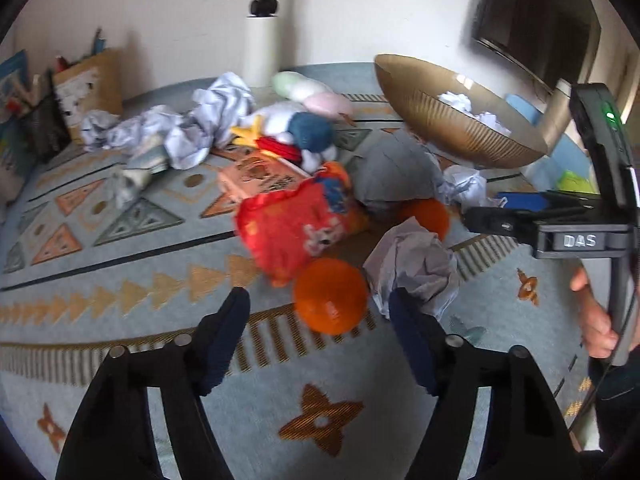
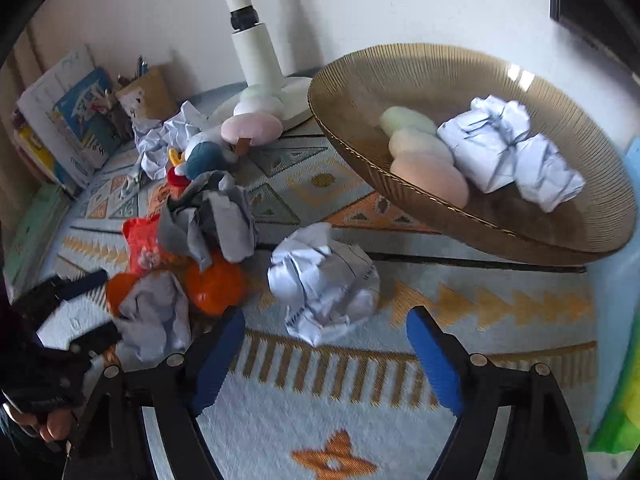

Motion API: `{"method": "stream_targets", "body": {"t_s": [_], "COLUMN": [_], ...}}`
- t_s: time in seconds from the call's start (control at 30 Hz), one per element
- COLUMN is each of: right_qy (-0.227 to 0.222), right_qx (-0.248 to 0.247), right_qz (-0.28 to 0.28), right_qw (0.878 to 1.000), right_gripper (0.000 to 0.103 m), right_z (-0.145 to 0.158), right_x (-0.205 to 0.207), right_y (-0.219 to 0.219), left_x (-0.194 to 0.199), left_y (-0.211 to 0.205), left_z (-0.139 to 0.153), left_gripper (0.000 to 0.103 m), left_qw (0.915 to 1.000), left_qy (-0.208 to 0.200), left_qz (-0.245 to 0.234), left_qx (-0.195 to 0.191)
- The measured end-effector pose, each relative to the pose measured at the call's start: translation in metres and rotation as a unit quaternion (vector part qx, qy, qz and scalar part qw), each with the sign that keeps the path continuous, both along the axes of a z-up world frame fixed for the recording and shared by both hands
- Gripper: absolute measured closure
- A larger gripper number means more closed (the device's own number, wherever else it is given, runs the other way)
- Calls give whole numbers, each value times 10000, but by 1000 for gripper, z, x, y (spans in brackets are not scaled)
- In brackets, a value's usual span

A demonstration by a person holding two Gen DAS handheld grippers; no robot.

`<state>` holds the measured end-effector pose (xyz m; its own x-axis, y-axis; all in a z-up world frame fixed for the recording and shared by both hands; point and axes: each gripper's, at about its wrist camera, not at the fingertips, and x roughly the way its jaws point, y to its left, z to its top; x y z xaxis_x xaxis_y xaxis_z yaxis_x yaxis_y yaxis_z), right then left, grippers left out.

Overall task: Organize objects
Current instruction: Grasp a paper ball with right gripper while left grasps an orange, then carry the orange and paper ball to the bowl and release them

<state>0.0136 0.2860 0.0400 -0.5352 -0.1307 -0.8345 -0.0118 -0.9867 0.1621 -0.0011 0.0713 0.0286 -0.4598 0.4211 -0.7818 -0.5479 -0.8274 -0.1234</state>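
Observation:
My left gripper (image 1: 320,304) is open and empty just above the rug, with an orange ball (image 1: 331,295) between its fingertips and a crumpled grey paper (image 1: 414,270) by its right finger. A red snack bag (image 1: 294,220) lies just beyond. My right gripper (image 2: 326,320) is open and empty, its fingers on either side of a crumpled white paper ball (image 2: 324,282) on the rug. A gold ribbed bowl (image 2: 400,80) at the right holds two crumpled papers (image 2: 508,148) and a pastel plush (image 2: 424,160).
A patterned rug (image 2: 320,412) covers the floor. A pile with a plush duck (image 1: 296,128), a pink book (image 1: 260,178), more crumpled papers (image 1: 208,120) and a second orange ball (image 2: 216,284) lies in the middle. A white fan stand (image 2: 256,48) and books (image 2: 76,120) stand by the wall.

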Motion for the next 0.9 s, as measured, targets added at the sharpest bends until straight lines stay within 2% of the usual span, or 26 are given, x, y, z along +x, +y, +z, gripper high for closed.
{"method": "stream_targets", "body": {"t_s": [0.03, 0.1, 0.2, 0.27, 0.5, 0.67, 0.8, 0.9], "right_qy": [26, 50, 43, 140, 414, 484, 727, 1179], "right_qx": [-18, -30, -62, 71, -89, -14, 71, 194], "right_qz": [-34, -27, 45, 72, 163, 230, 181, -62], "right_qw": [10000, 10000, 10000, 9999, 9990, 9986, 9972, 9928], "right_gripper": [21, 27, 46, 49, 50, 50, 50, 50], "right_z": [-2, -4, -9, -9, 5, 16, 41, 77], "right_x": [-5, -10, -16, -14, 13, 40, 61, 77], "right_y": [-1, -5, -8, -9, -9, -8, 2, 20], "left_x": [0, 0, 3, 7, 28, 45, 55, 57], "left_y": [1, 3, 4, 2, -7, -12, 2, 25], "left_z": [0, 0, -2, -2, 5, 10, 42, 72], "left_gripper": [48, 53, 69, 69, 69, 69, 69, 69], "left_qw": [10000, 9998, 9997, 9997, 9992, 9971, 9959, 9940], "left_qy": [-4, -46, -53, -28, 53, 34, 342, 610], "left_qz": [-40, -126, -156, -99, 136, 324, 221, -26], "left_qx": [29, 128, 170, 201, 368, 687, 805, 913]}}
